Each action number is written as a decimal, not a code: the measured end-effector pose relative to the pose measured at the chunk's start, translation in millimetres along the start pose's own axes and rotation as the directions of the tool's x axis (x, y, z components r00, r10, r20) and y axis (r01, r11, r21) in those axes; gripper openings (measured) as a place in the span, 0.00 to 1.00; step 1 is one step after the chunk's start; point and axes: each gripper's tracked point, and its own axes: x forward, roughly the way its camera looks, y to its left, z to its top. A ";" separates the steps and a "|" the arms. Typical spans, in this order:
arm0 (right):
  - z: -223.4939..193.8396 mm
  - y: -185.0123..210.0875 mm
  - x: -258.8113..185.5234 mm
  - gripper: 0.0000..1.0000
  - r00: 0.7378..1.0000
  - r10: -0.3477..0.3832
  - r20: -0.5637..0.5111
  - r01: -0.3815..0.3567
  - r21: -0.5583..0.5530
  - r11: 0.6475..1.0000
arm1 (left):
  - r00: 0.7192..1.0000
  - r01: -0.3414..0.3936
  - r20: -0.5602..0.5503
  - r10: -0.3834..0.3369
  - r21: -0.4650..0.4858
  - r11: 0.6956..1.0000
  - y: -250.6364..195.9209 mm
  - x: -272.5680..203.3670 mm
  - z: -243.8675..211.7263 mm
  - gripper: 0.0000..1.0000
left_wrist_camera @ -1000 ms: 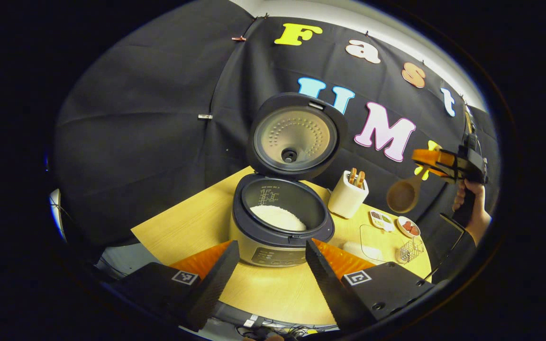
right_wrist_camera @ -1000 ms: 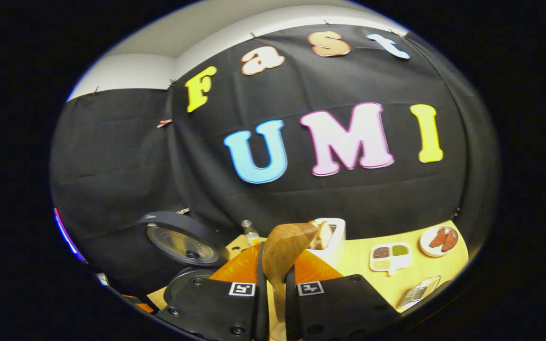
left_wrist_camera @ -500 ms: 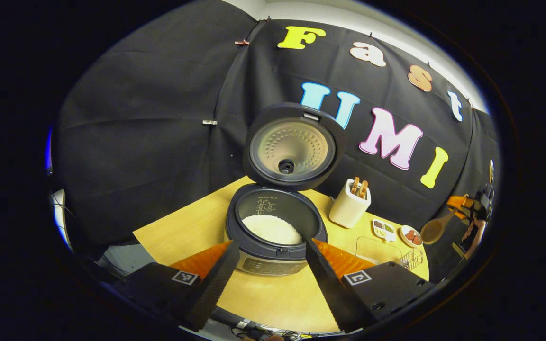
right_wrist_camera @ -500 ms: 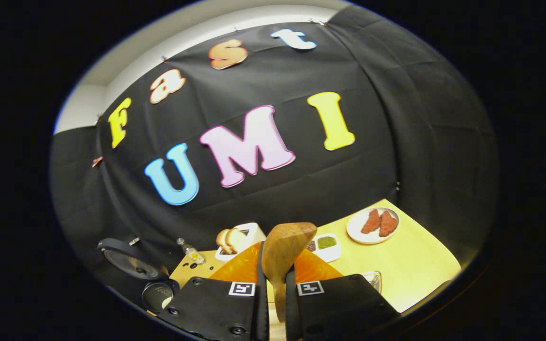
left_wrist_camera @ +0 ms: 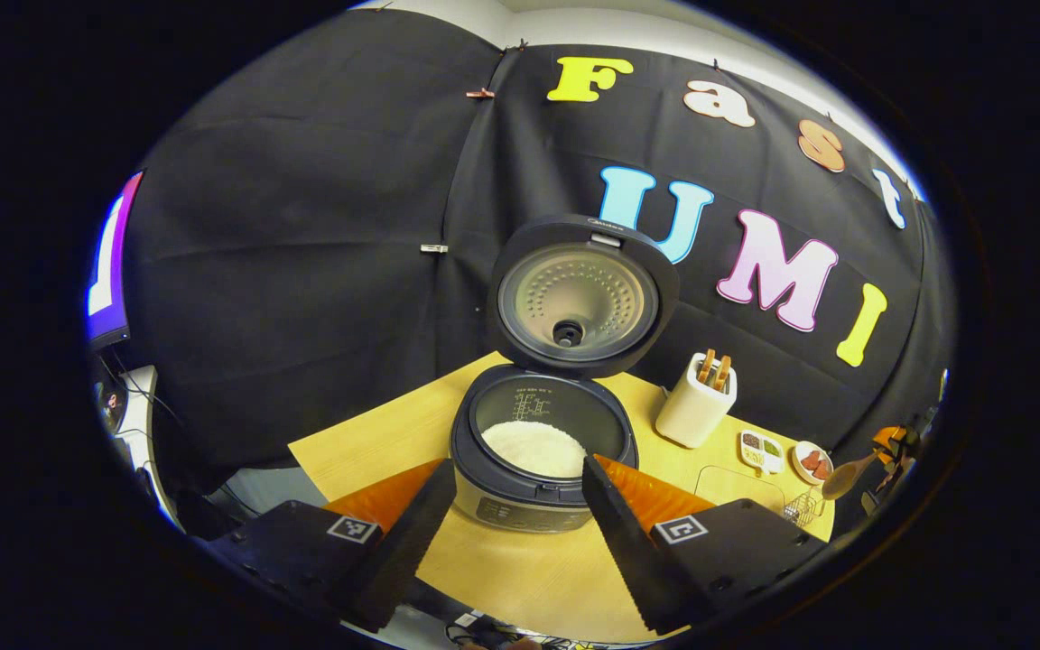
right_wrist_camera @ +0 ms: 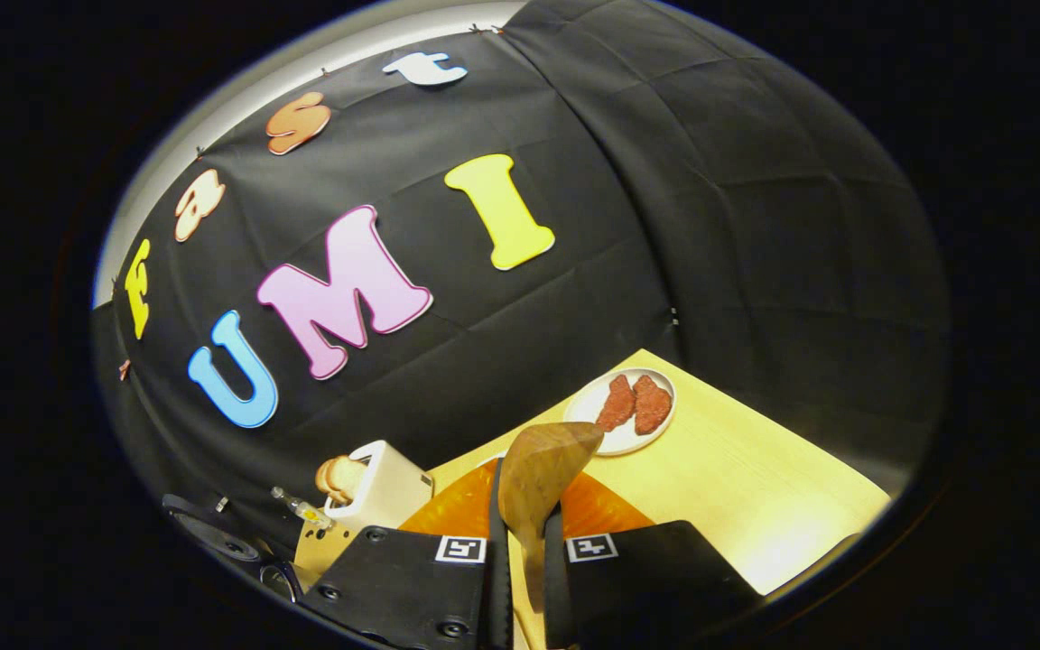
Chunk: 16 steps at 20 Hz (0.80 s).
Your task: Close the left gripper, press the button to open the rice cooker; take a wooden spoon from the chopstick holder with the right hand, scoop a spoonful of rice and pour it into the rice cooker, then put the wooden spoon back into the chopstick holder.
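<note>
A wooden table (left_wrist_camera: 520, 578) stands in a booth with black cloth walls close behind it. On the table the rice cooker (left_wrist_camera: 540, 460) stands with its lid (left_wrist_camera: 581, 296) raised upright, and white rice (left_wrist_camera: 533, 447) lies in the pot. The left gripper (left_wrist_camera: 520, 506) hangs in front of the cooker, its two fingers wide apart and holding nothing; between it and the cooker there is bare table.

To the right of the cooker stands the white chopstick holder (left_wrist_camera: 695, 411) with wooden handles in it, near the back edge. Further right are a small divided dish (left_wrist_camera: 759, 449), a plate (left_wrist_camera: 811, 462) with red pieces and a wire basket (left_wrist_camera: 802, 507), all near the right edge of the table.

The right gripper (right_wrist_camera: 521, 533) is clamped on the handle of the wooden spoon (right_wrist_camera: 538, 469), whose bowl points forward above the table. In the right gripper view the table surface toward its near corner is bare, and the plate lies just beyond the spoon bowl.
</note>
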 end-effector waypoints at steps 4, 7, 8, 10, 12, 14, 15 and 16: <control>-22.8 -35.0 26.8 0.18 0.997 -0.063 -0.043 0.065 0.041 0.997 | 0.995 -0.037 0.089 0.037 0.005 0.999 -14.6 -3.0 31.6 0.95; -41.6 -48.0 44.4 0.18 0.993 -0.087 -0.077 0.092 0.056 0.994 | 0.985 -0.060 0.166 0.055 0.022 0.998 -19.1 -1.8 64.1 0.95; -51.2 -50.3 49.2 0.18 0.991 -0.093 -0.094 0.098 0.058 0.993 | 0.980 -0.069 0.188 0.063 0.027 0.997 -18.4 -1.1 74.2 0.96; -63.7 -56.8 56.1 0.18 0.986 -0.117 -0.117 0.124 0.059 0.991 | 0.973 -0.079 0.220 0.072 0.025 0.997 -18.1 2.0 89.9 0.95; -72.6 -62.5 59.2 0.18 0.982 -0.138 -0.126 0.149 0.076 0.986 | 0.963 -0.091 0.258 0.079 0.035 0.995 -16.6 7.1 108.8 0.95; -80.3 -66.3 58.2 0.20 0.978 -0.154 -0.142 0.169 0.104 0.980 | 0.950 -0.110 0.301 0.082 0.079 0.991 -17.8 13.6 130.5 0.95; -79.7 -64.3 54.2 0.20 0.980 -0.147 -0.137 0.164 0.121 0.979 | 0.942 -0.106 0.328 0.067 0.104 0.989 -21.0 16.5 144.4 0.95; -79.3 -64.2 53.3 0.22 0.980 -0.143 -0.141 0.161 0.122 0.979 | 0.932 -0.098 0.361 0.045 0.130 0.987 -28.3 19.5 157.8 0.95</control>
